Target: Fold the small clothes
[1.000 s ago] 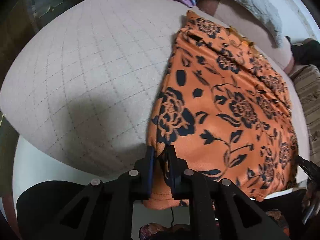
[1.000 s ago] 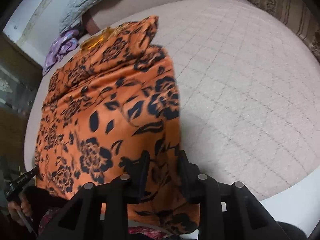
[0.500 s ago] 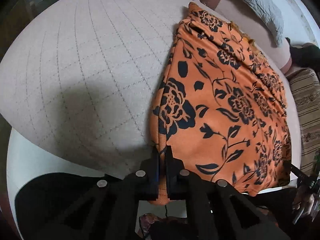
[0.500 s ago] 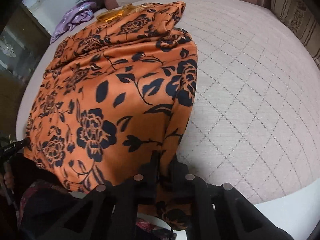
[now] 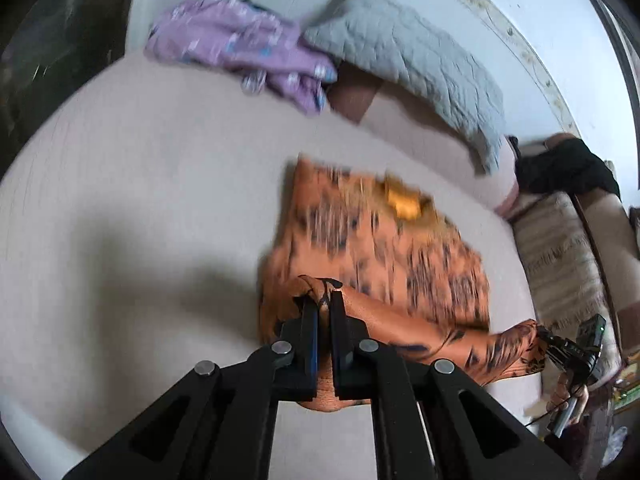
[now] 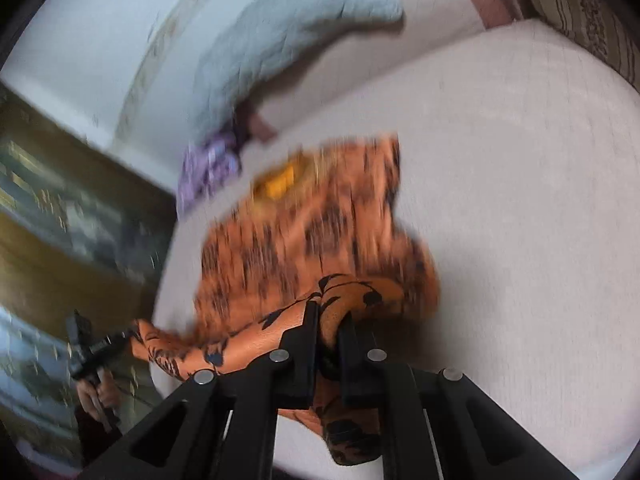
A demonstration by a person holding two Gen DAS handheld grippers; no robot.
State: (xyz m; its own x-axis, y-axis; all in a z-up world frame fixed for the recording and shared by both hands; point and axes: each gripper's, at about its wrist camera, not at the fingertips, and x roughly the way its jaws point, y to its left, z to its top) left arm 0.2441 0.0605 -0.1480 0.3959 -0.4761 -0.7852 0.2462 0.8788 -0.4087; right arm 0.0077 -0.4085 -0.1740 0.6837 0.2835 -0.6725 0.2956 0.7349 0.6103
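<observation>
An orange garment with a black flower print (image 5: pixel 384 248) lies on the beige quilted bed (image 5: pixel 140 184). Its near hem is lifted off the bed and stretched between my two grippers. My left gripper (image 5: pixel 325 300) is shut on the hem's left corner. My right gripper (image 6: pixel 329 312) is shut on the right corner, and it shows at the right edge of the left wrist view (image 5: pixel 560 348). The garment (image 6: pixel 312 232) is blurred with motion in both views. A yellow-orange patch (image 5: pixel 404 200) shows at its far end.
A purple garment (image 5: pixel 248 52) and a grey quilted blanket (image 5: pixel 408 60) lie at the far edge of the bed. A black item (image 5: pixel 560 168) and a striped cushion (image 5: pixel 568 260) are at the right. A dark cabinet (image 6: pixel 60 220) stands left of the bed.
Both grippers have risen and moved toward the far end with the hem. The near part of the garment is lifted off the bed and folds over the rest.
</observation>
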